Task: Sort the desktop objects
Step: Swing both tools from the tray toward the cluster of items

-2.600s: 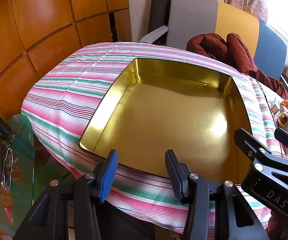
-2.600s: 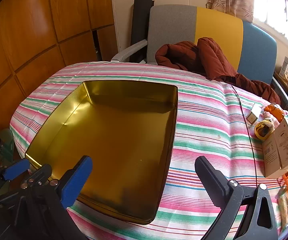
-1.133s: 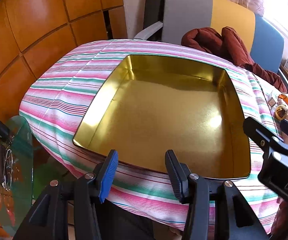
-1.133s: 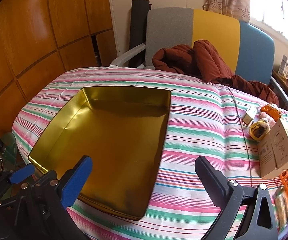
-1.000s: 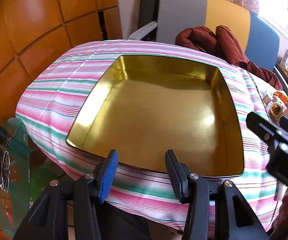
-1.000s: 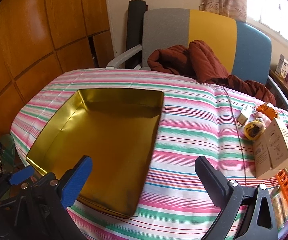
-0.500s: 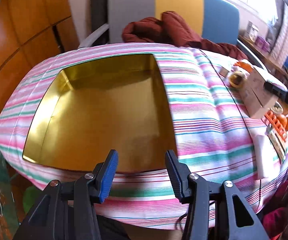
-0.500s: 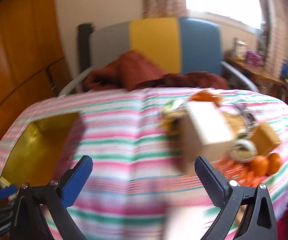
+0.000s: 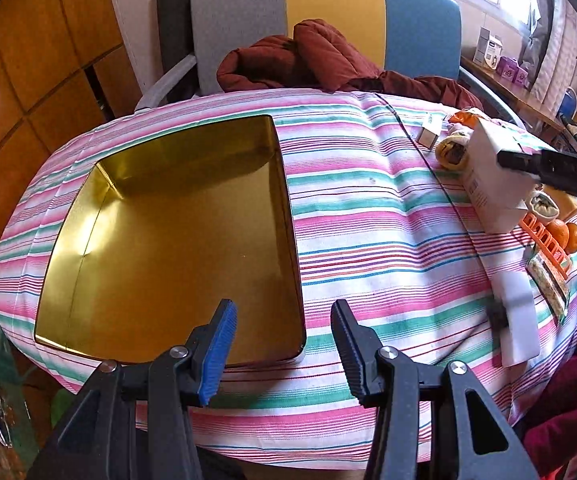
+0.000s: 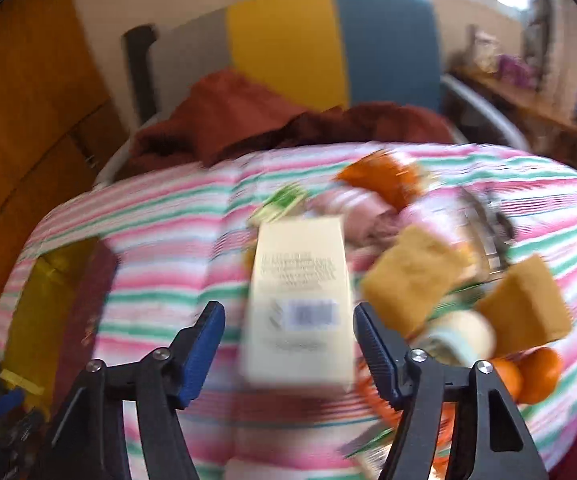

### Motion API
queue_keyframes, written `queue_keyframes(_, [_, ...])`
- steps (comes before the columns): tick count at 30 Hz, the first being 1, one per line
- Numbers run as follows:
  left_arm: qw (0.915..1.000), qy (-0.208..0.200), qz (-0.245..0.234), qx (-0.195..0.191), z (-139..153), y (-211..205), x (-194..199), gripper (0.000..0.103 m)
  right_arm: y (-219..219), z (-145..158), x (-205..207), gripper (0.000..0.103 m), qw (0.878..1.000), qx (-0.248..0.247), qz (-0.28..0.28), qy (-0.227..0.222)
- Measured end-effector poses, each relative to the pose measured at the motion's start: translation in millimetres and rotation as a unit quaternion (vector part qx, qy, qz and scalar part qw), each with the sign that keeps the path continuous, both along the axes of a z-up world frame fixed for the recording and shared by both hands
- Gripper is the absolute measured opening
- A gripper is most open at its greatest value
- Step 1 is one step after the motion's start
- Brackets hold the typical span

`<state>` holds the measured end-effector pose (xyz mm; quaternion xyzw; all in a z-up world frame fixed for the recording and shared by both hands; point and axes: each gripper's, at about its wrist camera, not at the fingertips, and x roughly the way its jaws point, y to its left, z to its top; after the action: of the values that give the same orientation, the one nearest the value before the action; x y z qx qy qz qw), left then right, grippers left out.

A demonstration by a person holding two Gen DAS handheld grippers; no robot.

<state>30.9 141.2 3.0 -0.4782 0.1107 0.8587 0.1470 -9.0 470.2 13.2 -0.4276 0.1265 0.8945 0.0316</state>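
A gold tin tray [image 9: 88,220] lies on the left half of the striped tablecloth [image 9: 368,240]. My left gripper [image 9: 283,308] hangs open over the tray's near right corner, with nothing between its fingers. A cream carton [image 10: 298,300] stands at the front of a pile of small objects on the right; it is also in the left wrist view as the carton [image 9: 492,192]. My right gripper [image 10: 285,312] straddles the carton with its jaws closing, and a gap still shows at each pad. One of its fingers [image 9: 544,166] crosses the carton's top. The right wrist view is blurred.
Around the carton lie oranges [image 10: 536,372], two tan blocks [image 10: 412,276], an orange rack [image 9: 544,240], a white block [image 9: 518,320], a small box [image 9: 428,134] and a wrapped roll [image 9: 454,152]. A thin cable [image 9: 448,200] crosses the cloth. Behind the table a chair holds a dark red jacket [image 9: 308,60].
The right gripper swung right from the tray to the pile, and its jaws narrowed around the carton. The left gripper turned right, so the tray now sits further left in its view.
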Motion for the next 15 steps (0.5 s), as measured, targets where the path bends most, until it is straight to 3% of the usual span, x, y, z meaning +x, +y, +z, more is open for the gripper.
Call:
queue_keyframes(3, [1.0000,-0.003,0.002,0.004,0,1,-2,0.050,-26,5,11,0.067,0.995,-0.059,0.081,0.010])
queue_keyframes(8, [0.9998,-0.013,-0.002,0.017,-2,6,-6,0.050,-4,21,19,0.084,0.999,-0.027,0.018,0.025])
queue_keyframes(11, [0.9995,-0.023,-0.009,0.020,-4,13,-7,0.049,20,10,6,0.085,0.999,0.006,-0.019,-0.026])
queue_keyframes(15, [0.9983,-0.042,-0.019,0.035,-7,22,-12,0.050,31,-11,-13,0.079,0.997,0.029,-0.006,-0.078])
